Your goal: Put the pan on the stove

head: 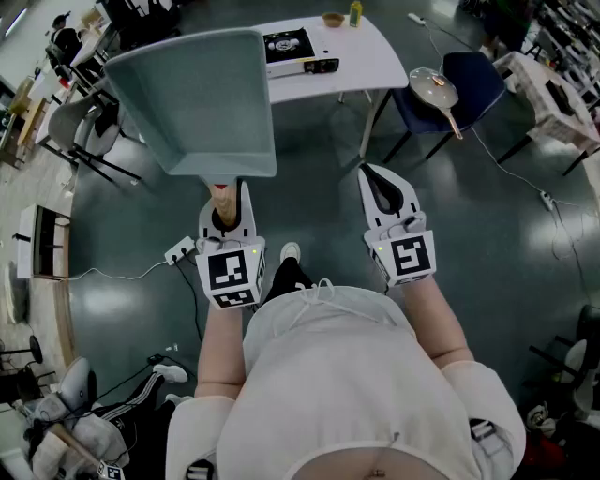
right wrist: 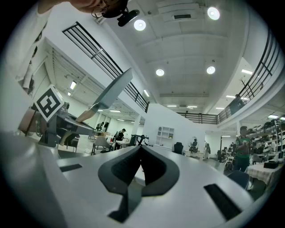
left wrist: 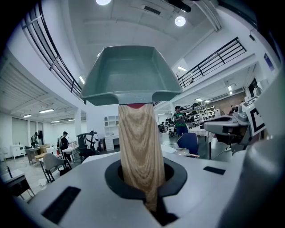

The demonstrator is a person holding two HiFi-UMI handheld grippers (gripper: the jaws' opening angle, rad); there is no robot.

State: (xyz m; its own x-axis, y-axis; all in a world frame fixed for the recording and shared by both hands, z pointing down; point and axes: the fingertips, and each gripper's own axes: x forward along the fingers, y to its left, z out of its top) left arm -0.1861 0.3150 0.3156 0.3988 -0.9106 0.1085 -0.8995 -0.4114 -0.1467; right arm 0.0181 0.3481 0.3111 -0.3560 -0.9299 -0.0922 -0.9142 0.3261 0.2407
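A square grey-green pan (head: 197,98) with a wooden handle (head: 223,200) is held up in the air, tilted, by my left gripper (head: 224,217), which is shut on the handle. In the left gripper view the handle (left wrist: 140,151) runs up from between the jaws to the pan (left wrist: 131,73). A portable stove (head: 298,49) sits on the white table (head: 370,52) some way ahead. My right gripper (head: 375,174) hovers to the right, shut and empty. In the right gripper view its jaws (right wrist: 141,151) meet, and the pan (right wrist: 111,91) shows edge-on at the left.
A blue chair (head: 473,80) right of the table carries a round lidded pan (head: 433,89). A bowl (head: 333,19) and a bottle (head: 356,12) stand at the table's far edge. A power strip (head: 178,250) and cables lie on the floor; chairs (head: 80,122) stand at left.
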